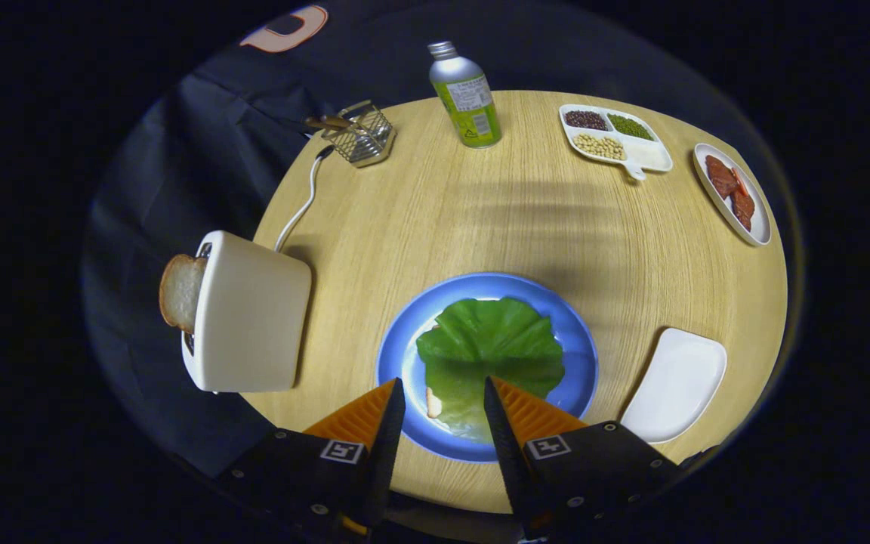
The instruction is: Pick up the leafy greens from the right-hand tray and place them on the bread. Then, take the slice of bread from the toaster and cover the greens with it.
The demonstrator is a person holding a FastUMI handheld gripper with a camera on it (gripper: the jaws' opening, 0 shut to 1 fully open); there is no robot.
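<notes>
— Green leaf point(489, 340) covers the bread point(433, 403) on your plate point(578, 332); your gripper point(444, 408) hangs open, empty, above.

— Next?

— Probably the toaster point(250, 317) at the table's point(480, 219) left edge: grip its slice point(178, 291).

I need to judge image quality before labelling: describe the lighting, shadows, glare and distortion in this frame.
Gripper view: fisheye bends the round table rim; striped shadows cross the wood beyond the blue plate; bright glare washes the plate and the lettuce near the open gripper; the toaster and bottle stay sharp.
</notes>
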